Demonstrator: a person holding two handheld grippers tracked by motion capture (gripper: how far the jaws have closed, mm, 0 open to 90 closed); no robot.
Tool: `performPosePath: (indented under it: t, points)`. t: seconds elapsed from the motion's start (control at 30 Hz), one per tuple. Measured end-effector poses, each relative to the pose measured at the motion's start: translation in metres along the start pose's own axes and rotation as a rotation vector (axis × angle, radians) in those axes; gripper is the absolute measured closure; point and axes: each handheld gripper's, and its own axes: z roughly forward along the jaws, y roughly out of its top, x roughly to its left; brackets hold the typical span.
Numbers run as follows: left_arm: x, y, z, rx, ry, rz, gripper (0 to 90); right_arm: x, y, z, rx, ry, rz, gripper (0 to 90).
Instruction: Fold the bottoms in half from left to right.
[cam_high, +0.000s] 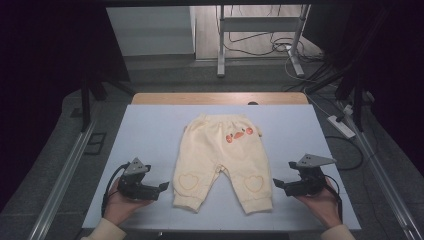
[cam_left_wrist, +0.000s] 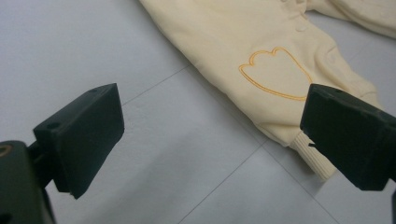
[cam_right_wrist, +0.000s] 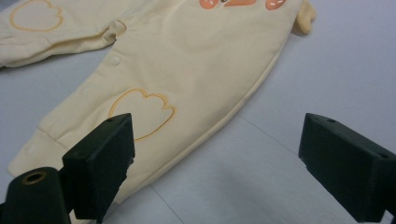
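A small pair of cream baby trousers (cam_high: 220, 160) lies flat in the middle of the pale blue table (cam_high: 150, 125), waistband at the far end, with an orange print near the waist and a stitched heart on each knee. My left gripper (cam_high: 164, 186) rests on the table just left of the left leg cuff, jaws open and empty. In the left gripper view the cuff and knee heart (cam_left_wrist: 275, 74) lie ahead. My right gripper (cam_high: 276, 184) sits just right of the other leg, jaws open and empty. The right gripper view has that leg (cam_right_wrist: 154, 107) ahead.
A wooden strip (cam_high: 220, 98) borders the table's far edge. Beyond it stand a metal frame (cam_high: 260, 35) and loose cables on the floor. A white power strip (cam_high: 341, 126) lies off the table's right side. Metal rails run along both sides.
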Motion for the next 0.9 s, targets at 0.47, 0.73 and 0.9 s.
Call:
performPosePath:
  t: [0.47, 0.73, 0.9]
  points:
    - [0.0009, -0.0013, 0.0005, 0.014, 0.035, -0.008, 6.7, -0.0006, -0.0003, 0.0018, -0.001, 0.019, -0.002, 10.9]
    - [0.0021, -0.0029, 0.0003, 0.018, 0.025, -0.003, 7.1, 0.0008, 0.0024, 0.0032, -0.017, 0.019, 0.004, 10.8]
    - [0.0002, -0.0013, 0.0, 0.012, 0.019, 0.003, 7.2, 0.0046, 0.0077, 0.0034, -0.027, 0.019, 0.004, 10.7]
